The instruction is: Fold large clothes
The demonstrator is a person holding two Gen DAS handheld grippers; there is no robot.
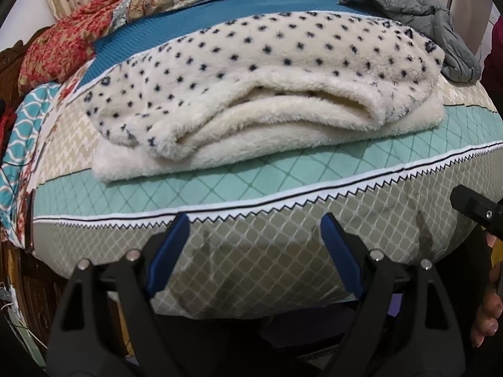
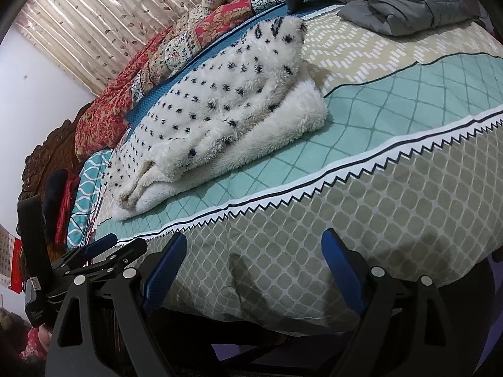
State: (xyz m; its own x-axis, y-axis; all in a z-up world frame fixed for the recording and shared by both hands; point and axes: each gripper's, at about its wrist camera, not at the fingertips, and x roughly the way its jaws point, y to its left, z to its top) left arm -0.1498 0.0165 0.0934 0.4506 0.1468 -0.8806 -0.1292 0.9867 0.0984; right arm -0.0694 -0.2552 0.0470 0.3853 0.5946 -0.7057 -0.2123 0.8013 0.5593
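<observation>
A cream fleece garment with dark spots [image 1: 251, 94] lies folded in thick layers on the bed; it also shows in the right wrist view [image 2: 220, 110]. My left gripper [image 1: 254, 220] is open and empty, held back at the bed's front edge, apart from the garment. My right gripper [image 2: 254, 238] is open and empty, also at the front edge, to the right of the garment. The left gripper's body [image 2: 100, 251] shows at the lower left of the right wrist view. Part of the right gripper [image 1: 474, 207] shows at the right edge of the left wrist view.
The bed cover [image 1: 314, 182] has a teal diamond band and a zigzag border [image 2: 345, 172]. A grey padded jacket [image 1: 433, 22] lies at the far right [image 2: 402, 3]. Red patterned quilts [image 1: 78, 40] are piled along the far left. A carved wooden headboard [image 2: 53, 150] stands at the left.
</observation>
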